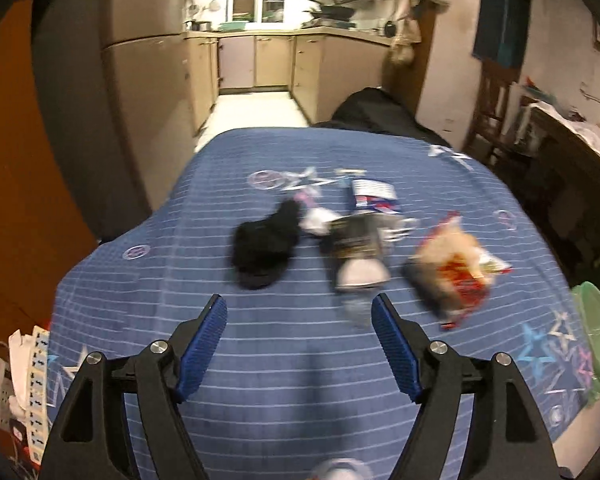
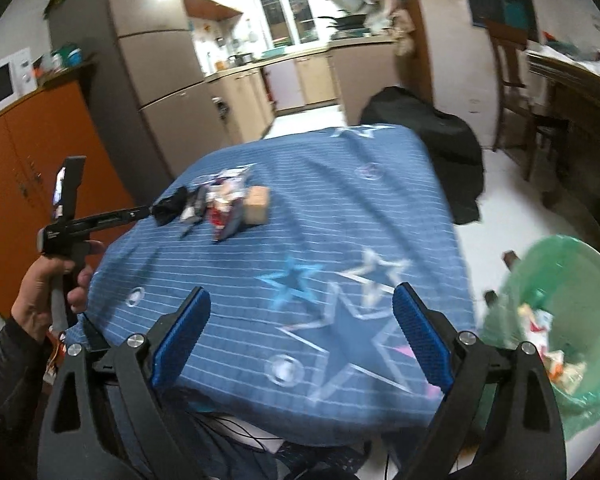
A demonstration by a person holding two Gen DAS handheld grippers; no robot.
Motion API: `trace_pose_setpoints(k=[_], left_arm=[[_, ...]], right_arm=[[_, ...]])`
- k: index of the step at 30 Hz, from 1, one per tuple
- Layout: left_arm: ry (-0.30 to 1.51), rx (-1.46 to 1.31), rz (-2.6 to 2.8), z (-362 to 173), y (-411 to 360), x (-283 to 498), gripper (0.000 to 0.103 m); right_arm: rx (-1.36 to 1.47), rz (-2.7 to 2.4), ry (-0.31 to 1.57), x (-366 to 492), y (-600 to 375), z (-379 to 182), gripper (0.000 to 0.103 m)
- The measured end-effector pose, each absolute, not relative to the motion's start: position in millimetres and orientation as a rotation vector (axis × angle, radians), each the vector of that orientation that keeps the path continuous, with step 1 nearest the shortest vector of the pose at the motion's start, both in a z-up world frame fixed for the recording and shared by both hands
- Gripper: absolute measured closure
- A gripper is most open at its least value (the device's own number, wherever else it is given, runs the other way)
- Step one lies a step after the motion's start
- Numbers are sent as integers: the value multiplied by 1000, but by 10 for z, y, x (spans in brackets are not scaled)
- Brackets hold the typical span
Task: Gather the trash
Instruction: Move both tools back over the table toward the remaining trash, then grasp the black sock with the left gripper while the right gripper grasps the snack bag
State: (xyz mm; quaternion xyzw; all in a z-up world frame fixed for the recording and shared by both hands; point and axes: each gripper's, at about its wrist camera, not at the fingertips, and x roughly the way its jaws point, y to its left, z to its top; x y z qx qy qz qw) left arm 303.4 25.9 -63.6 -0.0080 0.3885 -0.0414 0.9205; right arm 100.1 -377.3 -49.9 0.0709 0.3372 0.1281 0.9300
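Note:
Trash lies on a table under a blue striped cloth (image 1: 284, 360): a black crumpled piece (image 1: 266, 246), a dark and silver wrapper (image 1: 358, 248), a red and yellow snack bag (image 1: 456, 268) and a white and blue packet (image 1: 374, 194). My left gripper (image 1: 299, 316) is open and empty just short of them. In the right wrist view the pile (image 2: 216, 204) sits beside a small cardboard box (image 2: 257, 206), and the left gripper's tip reaches the pile's left side. My right gripper (image 2: 302, 312) is open and empty over the near table corner (image 2: 340, 340).
A bin lined with a green bag (image 2: 556, 280), holding trash, stands at the table's right; it also shows in the left wrist view (image 1: 596, 332). A black bag (image 2: 432, 136) lies beyond the table. An orange cabinet (image 2: 28, 160) and fridge (image 2: 156, 80) stand left, chair and desk right.

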Motion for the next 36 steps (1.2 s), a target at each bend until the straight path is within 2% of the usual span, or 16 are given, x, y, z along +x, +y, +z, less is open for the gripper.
trace_pose_setpoints(k=[4,9,12,20,22,23,24,28,31,36], left_arm=[[838,4,-109,-787,515,3180,22],[850,20,-129,-909,610,3551,21],[829,44,-156,-933,600,3727,13],[880,95,-159,-1199,429,4141,12],[892,80,-147,-1222,450,4169,34],[889,73,-146,-1234,465,4173,40],[882,67,-155,-1226,466,4159,50],[867,94,-141,-1230,419,4021,53],[871,36,-148,-1236,485,3955,53],[875,3,-147,-1234,535,3916,53]], right_arm=[[124,312,707,1130,-3473,-511,14],[118,331,741,1242,-3289,-619,14],[122,332,763,1327,-3222,-685,14],[89,367,788,1683,-2967,-736,14],[74,384,792,1833,-2857,-749,14],[67,391,793,1891,-2821,-761,14],[58,401,793,1965,-2775,-769,14],[45,405,790,2243,-2690,-825,14],[60,385,802,2457,-2669,-866,35],[-36,395,775,2666,-2426,-849,37]])
